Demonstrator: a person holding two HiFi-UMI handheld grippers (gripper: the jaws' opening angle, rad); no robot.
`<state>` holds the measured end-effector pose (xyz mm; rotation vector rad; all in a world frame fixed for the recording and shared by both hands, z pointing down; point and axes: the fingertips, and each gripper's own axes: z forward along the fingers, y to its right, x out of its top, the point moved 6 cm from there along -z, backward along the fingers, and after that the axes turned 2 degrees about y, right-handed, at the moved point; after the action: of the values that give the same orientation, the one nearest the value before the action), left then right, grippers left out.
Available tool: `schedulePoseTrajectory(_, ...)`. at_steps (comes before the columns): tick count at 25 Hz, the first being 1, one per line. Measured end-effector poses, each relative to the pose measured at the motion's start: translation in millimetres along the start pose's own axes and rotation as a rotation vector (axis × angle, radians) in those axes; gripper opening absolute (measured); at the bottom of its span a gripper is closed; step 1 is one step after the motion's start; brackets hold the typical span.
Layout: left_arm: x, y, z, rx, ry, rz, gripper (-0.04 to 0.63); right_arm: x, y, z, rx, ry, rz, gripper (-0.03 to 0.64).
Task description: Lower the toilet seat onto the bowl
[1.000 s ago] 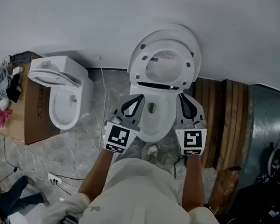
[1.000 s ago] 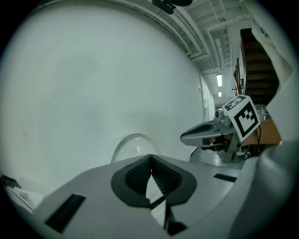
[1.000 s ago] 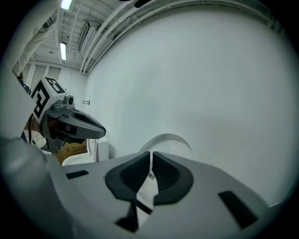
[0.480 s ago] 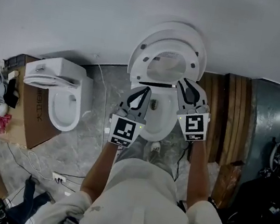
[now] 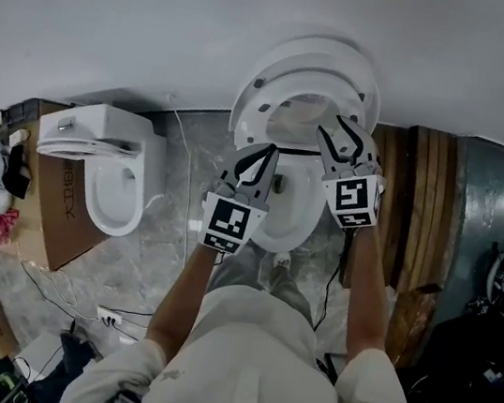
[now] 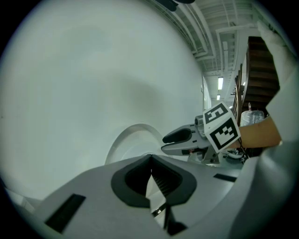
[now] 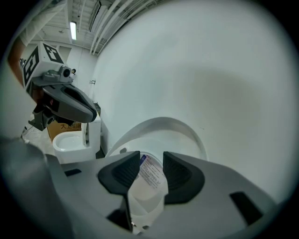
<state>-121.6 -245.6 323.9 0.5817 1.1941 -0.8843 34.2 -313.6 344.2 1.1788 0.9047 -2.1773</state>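
Seat point(image 5: 252, 115) stands raised behind the bowl point(image 5: 290, 213). Above the bowl, my left gripper point(image 5: 261, 156) is clenched, empty; my right gripper point(image 5: 343, 136), jaws just opening, grasps nothing. Only the right gripper view shows a printed label point(image 7: 150, 172).

A white short-sleeved shirt point(image 5: 256, 358) is worn, with dark strap clips point(image 5: 122, 402) at the shoulders. The left gripper point(image 5: 267, 151) and the right gripper point(image 5: 342, 134) are made of grey plastic with black ribbed pads point(image 7: 180, 175); a white cube point(image 5: 229, 225) printed with black squares is borne by each. The right jaws have just been opened further, with nothing pressed between them.
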Motion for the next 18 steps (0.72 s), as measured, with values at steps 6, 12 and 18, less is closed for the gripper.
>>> schedulePoseTrajectory(6, -5.0, -8.3, 22.3, -0.015, 0.001, -0.017, 0.012, -11.0, 8.1, 31.5, 0.016, -0.058, -0.11, 0.198)
schedulePoseTrajectory(12, -3.6, -13.0, 40.6, -0.022, 0.007, -0.022, 0.012, -17.1, 16.2, 58.5, 0.033, -0.096, -0.218, 0.264)
schedulePoseTrajectory(18, -2.6, -18.5, 50.7, -0.022, 0.005, -0.018, 0.012, -25.0, 25.3, 85.2, 0.043, -0.138, -0.307, 0.364)
